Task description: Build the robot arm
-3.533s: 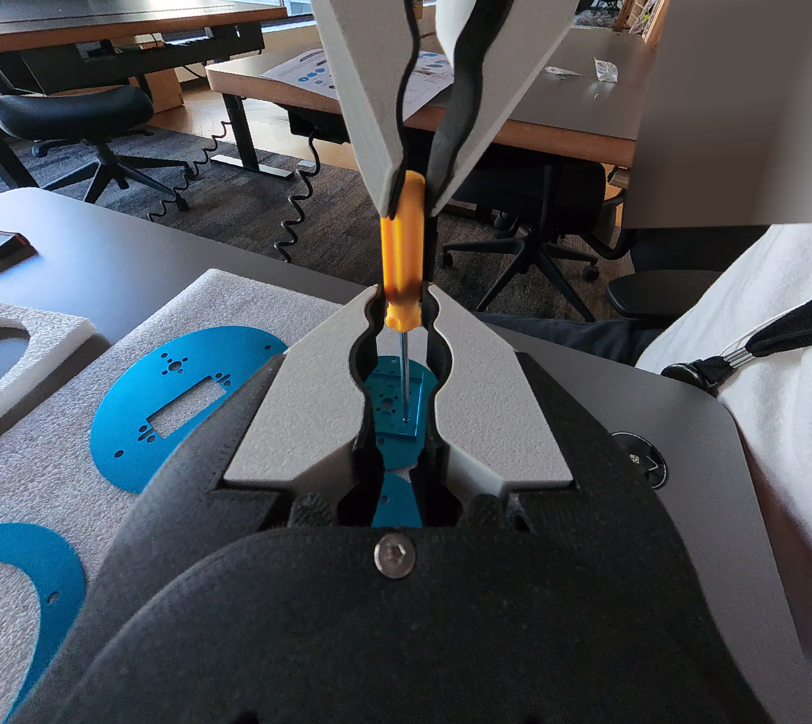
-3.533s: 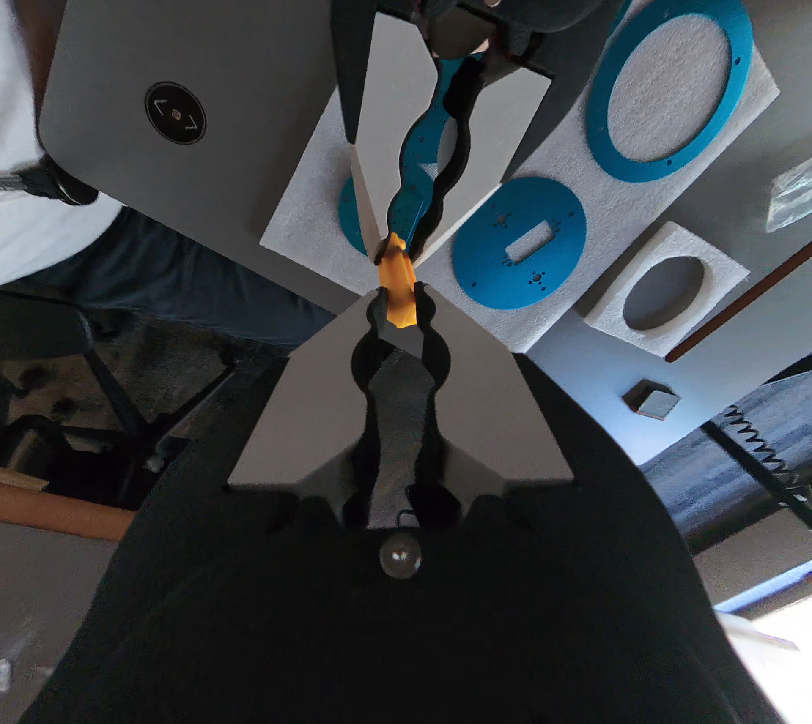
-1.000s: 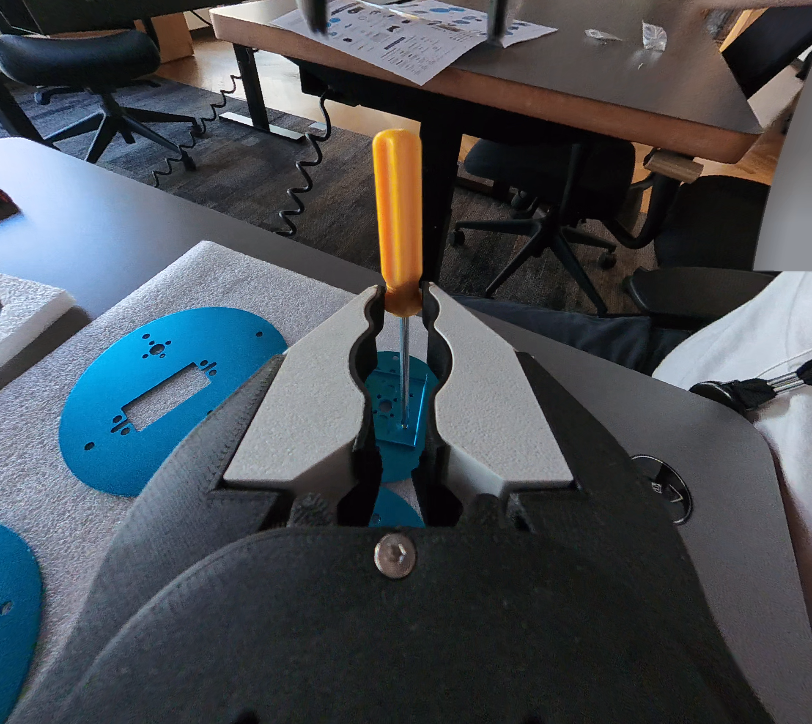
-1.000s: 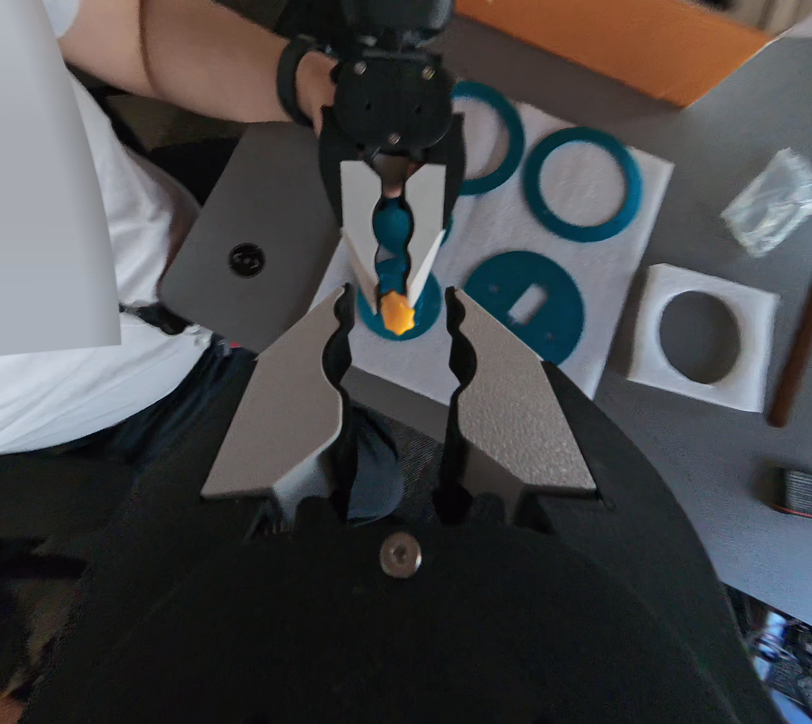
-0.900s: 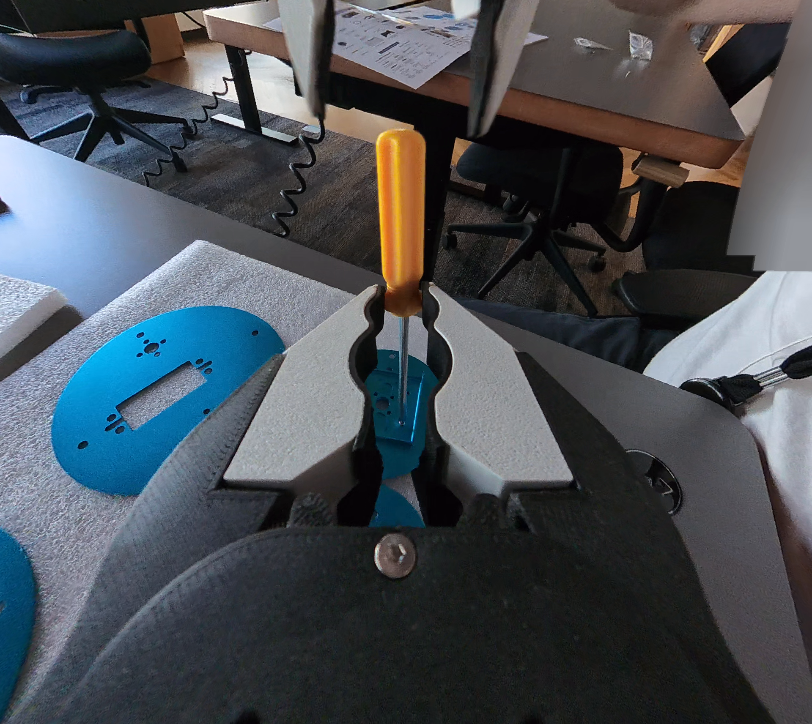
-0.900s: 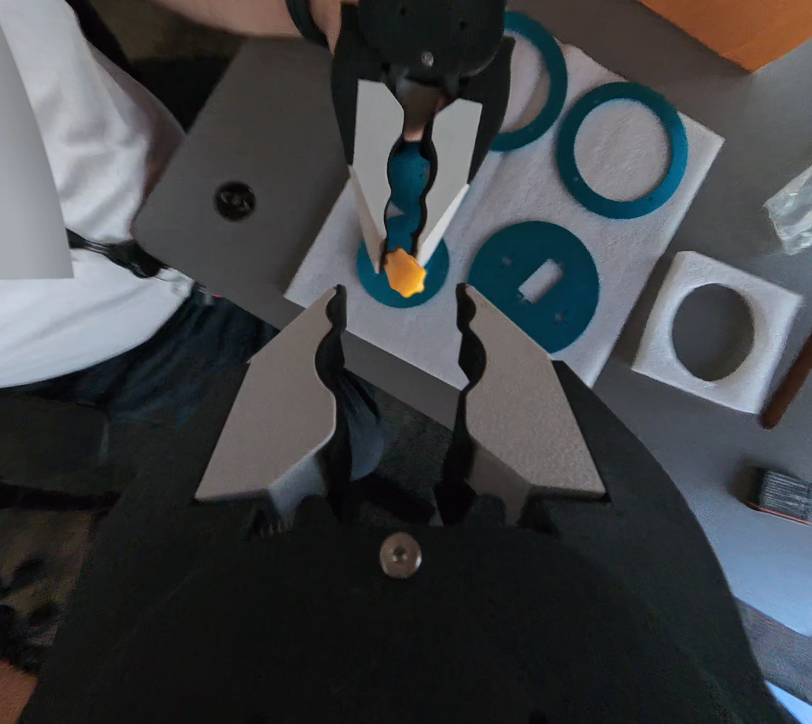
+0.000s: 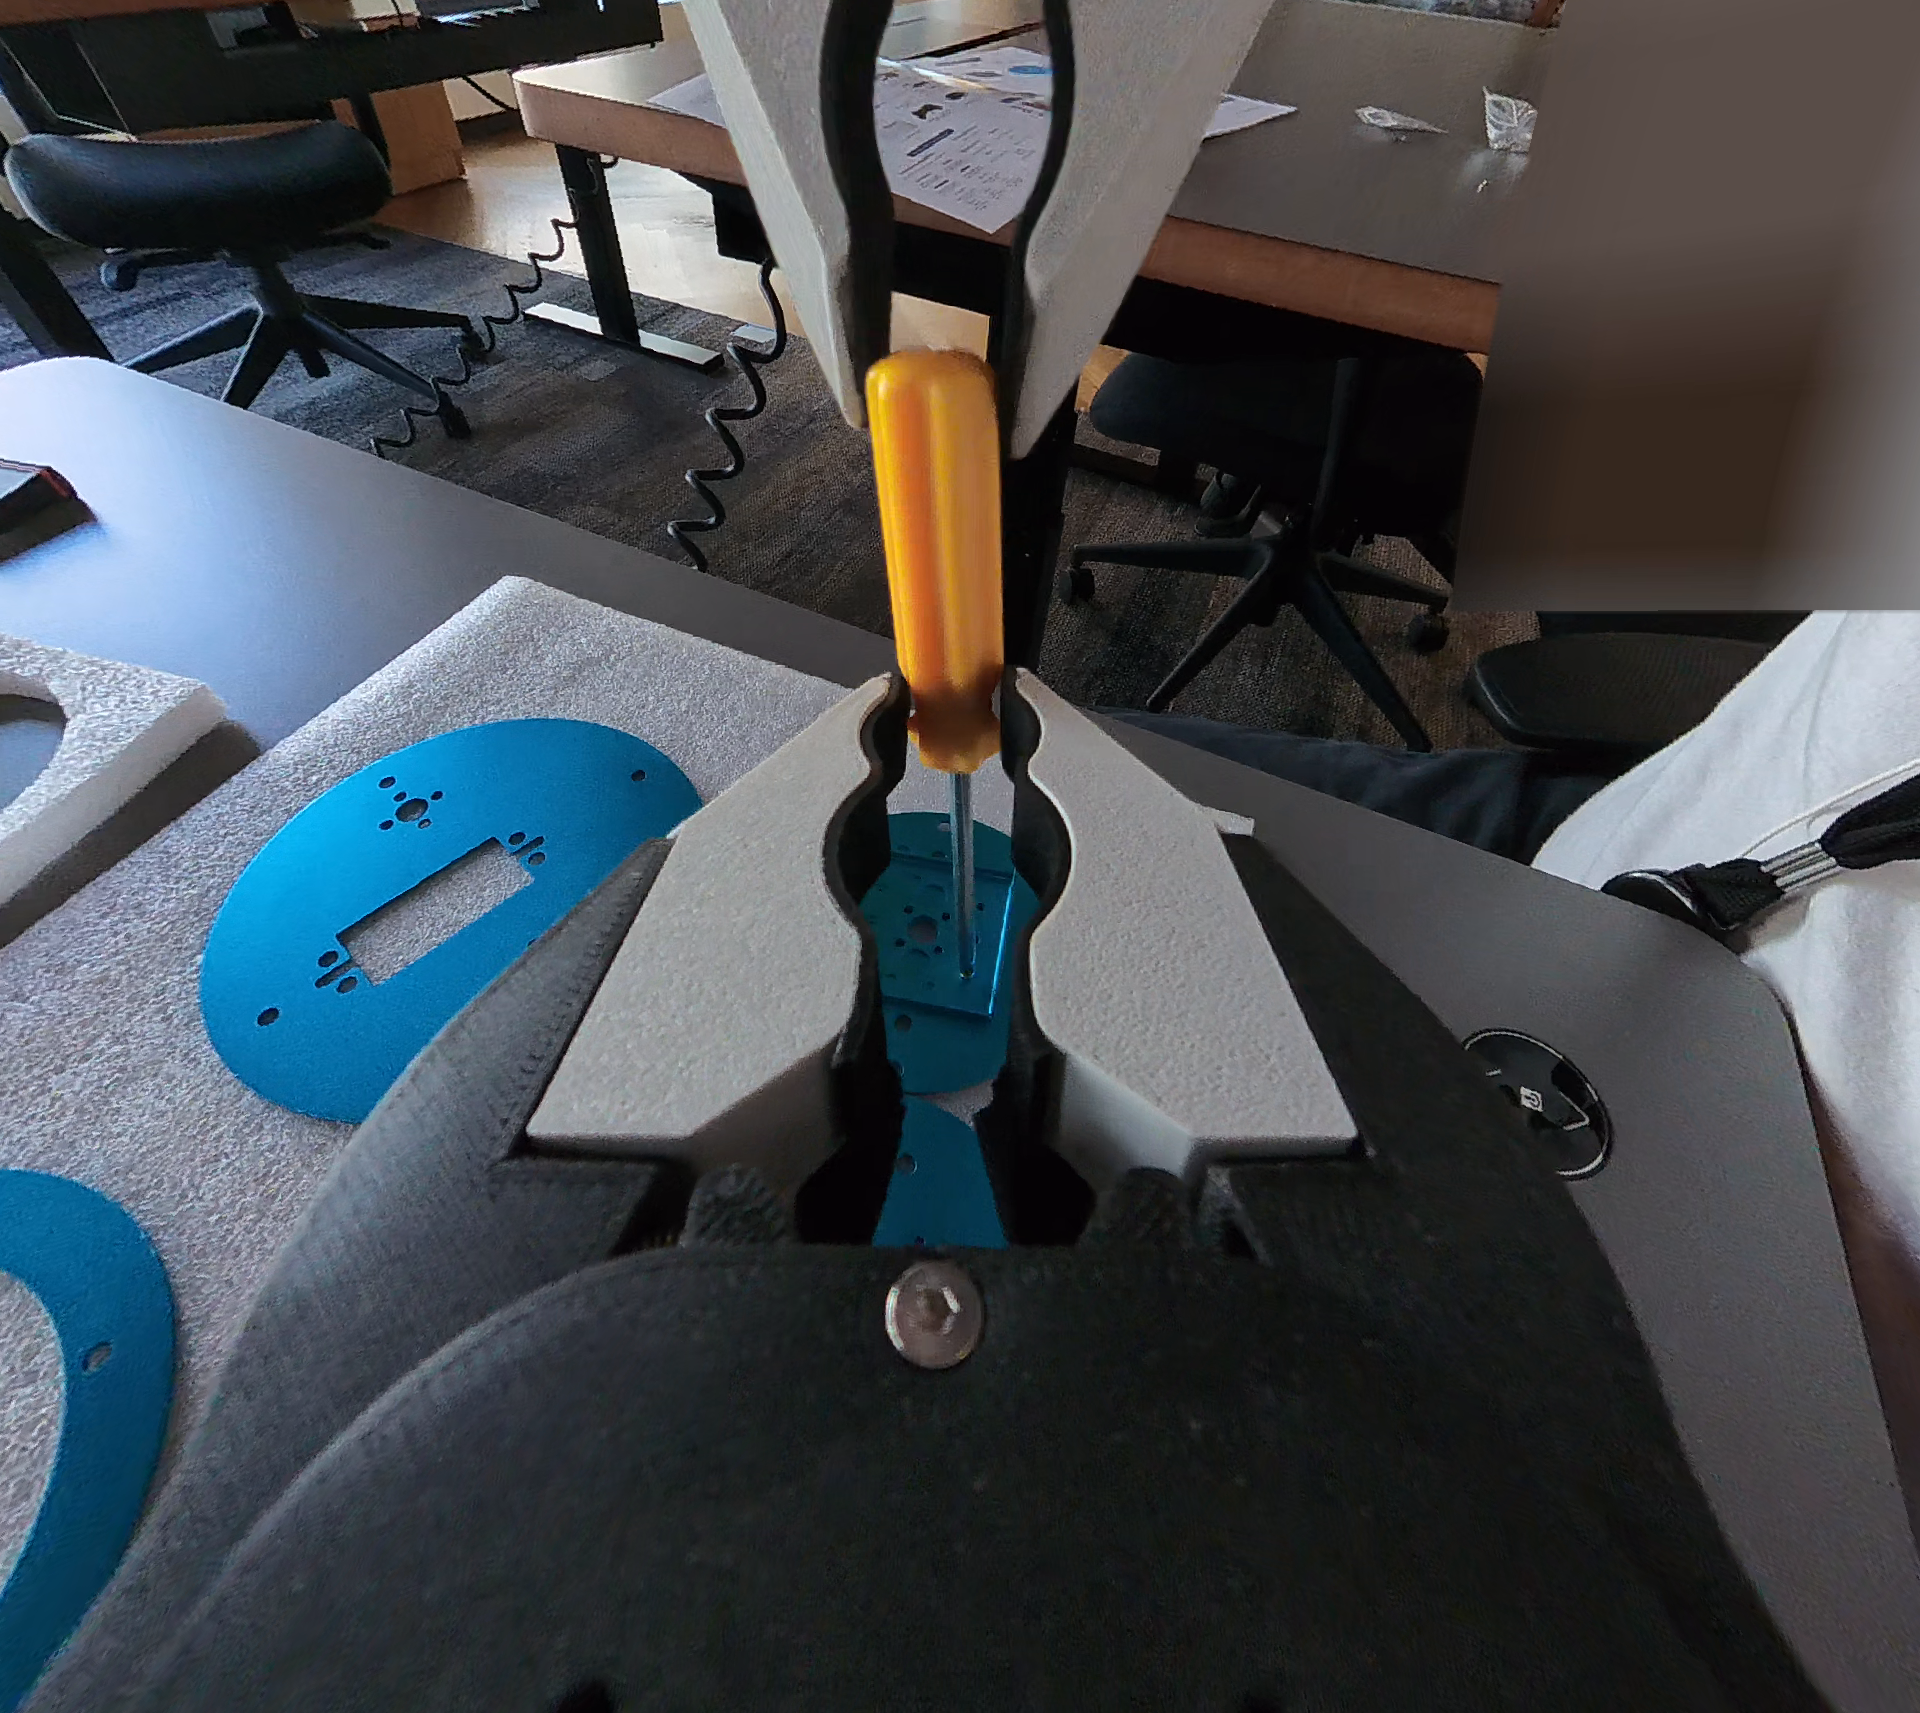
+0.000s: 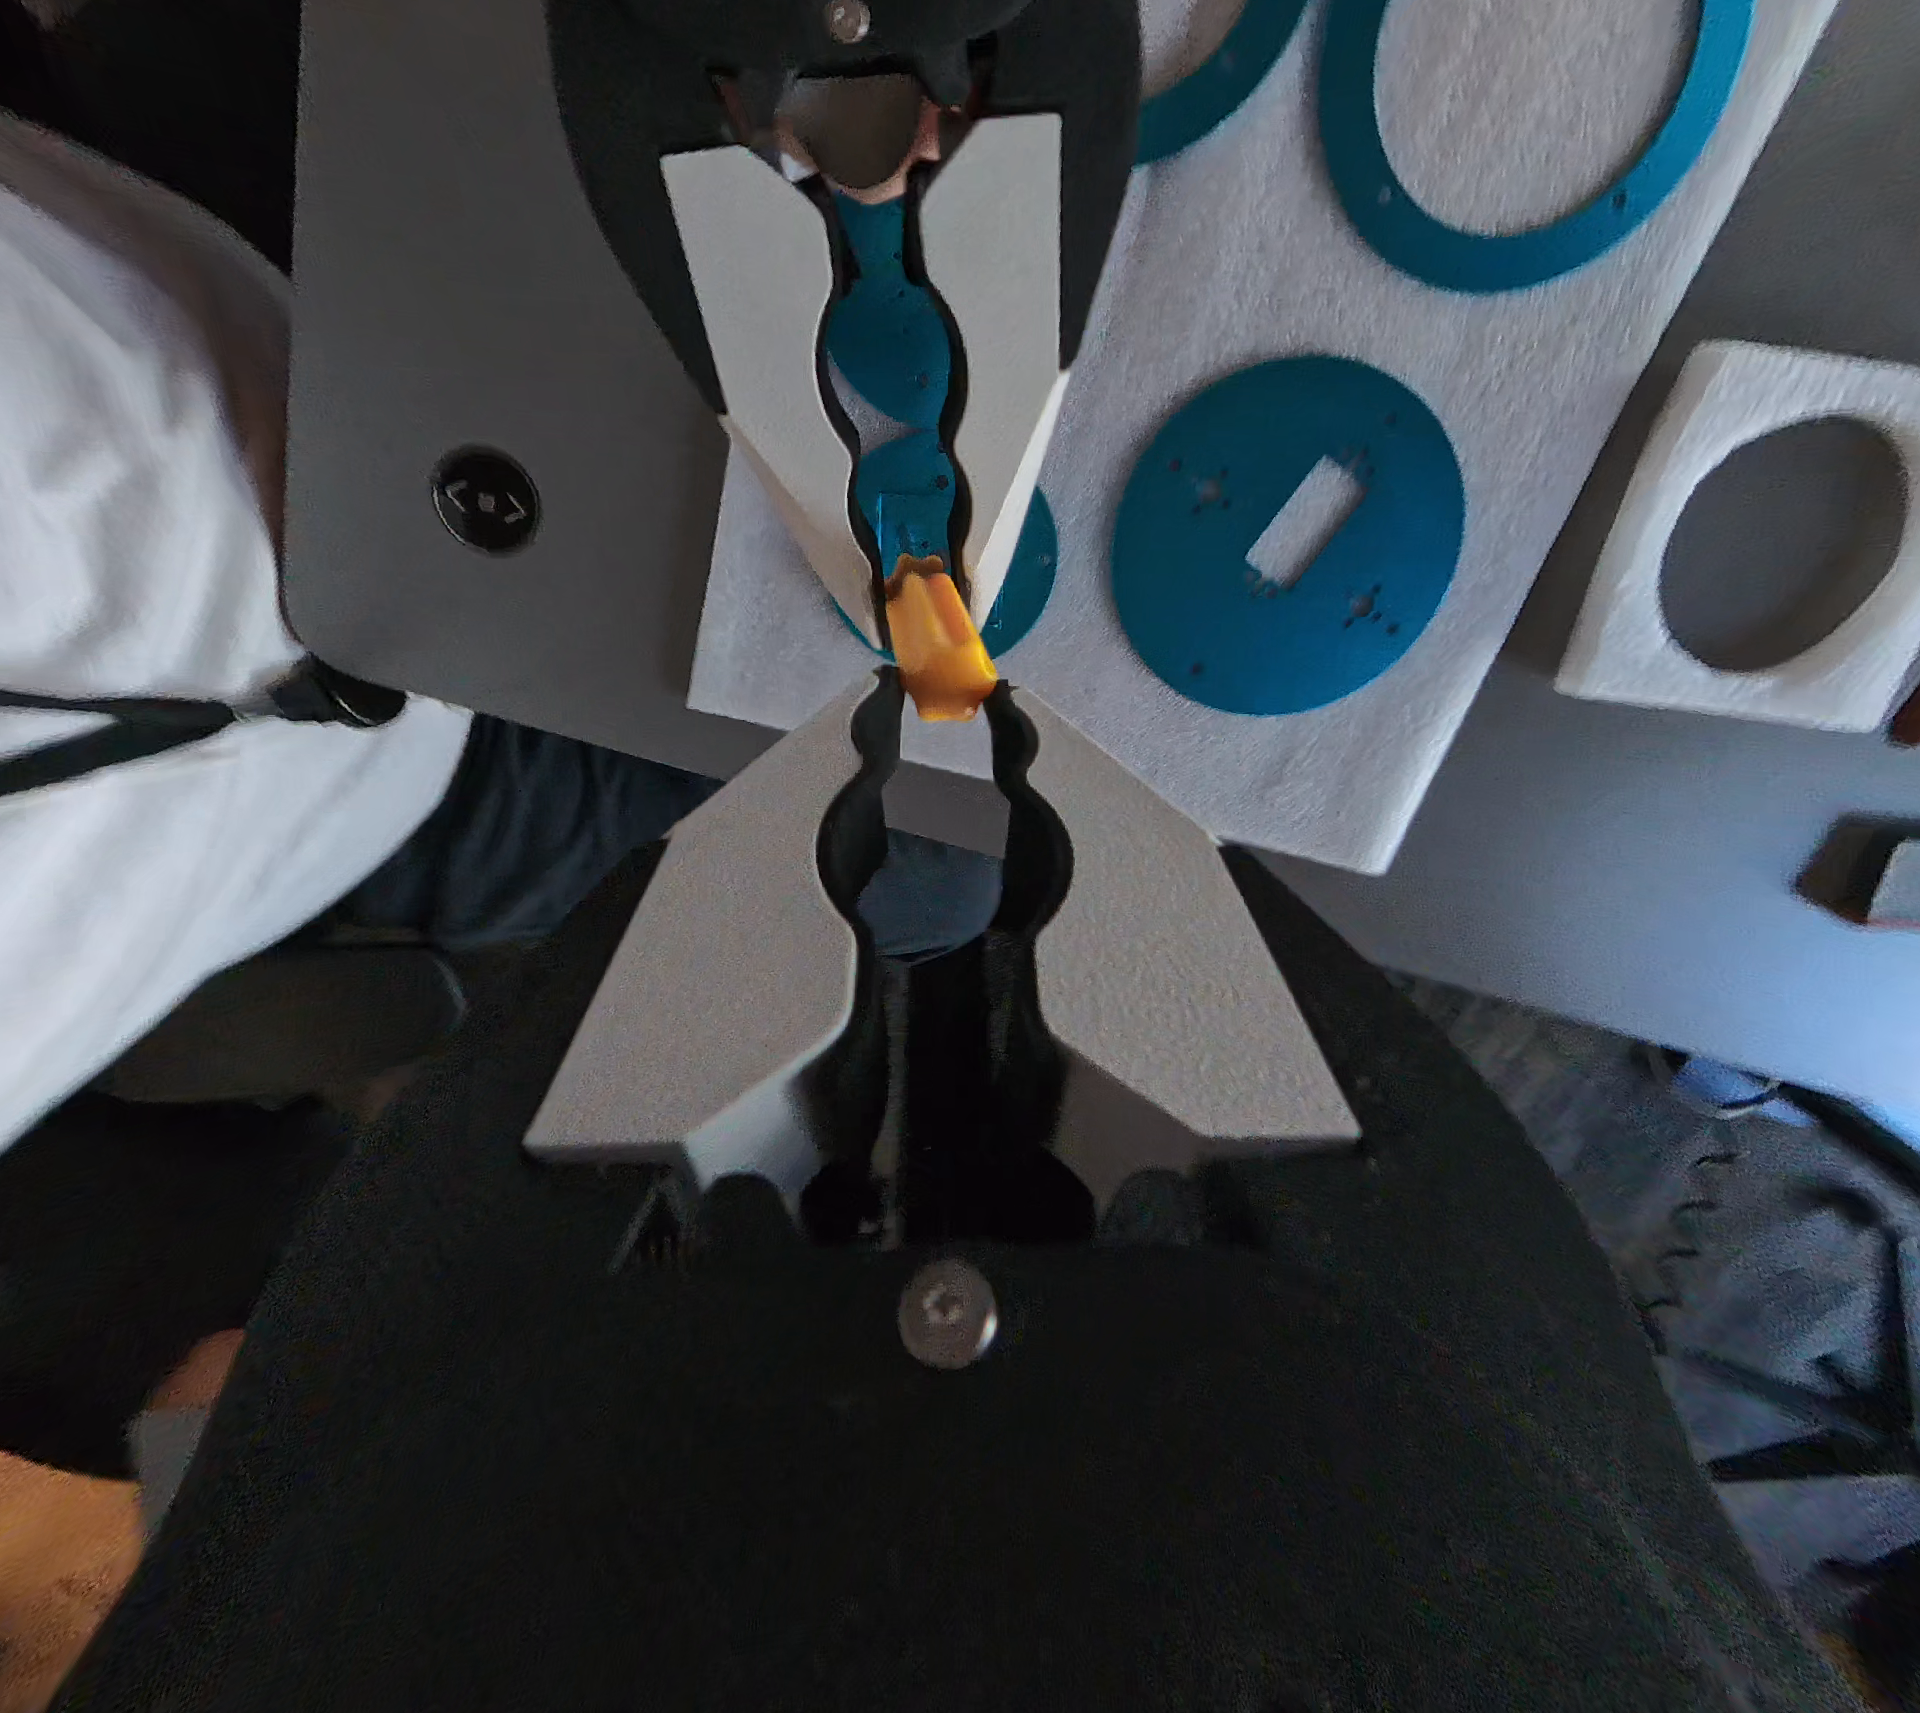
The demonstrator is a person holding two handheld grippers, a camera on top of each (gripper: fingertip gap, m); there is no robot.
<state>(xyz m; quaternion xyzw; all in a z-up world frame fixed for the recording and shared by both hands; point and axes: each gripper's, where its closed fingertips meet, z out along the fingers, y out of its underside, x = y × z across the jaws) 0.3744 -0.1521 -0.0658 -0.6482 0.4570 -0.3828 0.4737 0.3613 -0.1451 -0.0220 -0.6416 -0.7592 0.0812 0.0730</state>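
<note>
Both grippers' fingers (image 7: 727,925) pinch the upright orange screwdriver (image 7: 938,551).

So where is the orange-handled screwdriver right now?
The orange-handled screwdriver stands upright at the centre of the left wrist view, its handle base between the left gripper fingertips, its top between the right gripper, its shaft tip on a small blue metal bracket.
</note>
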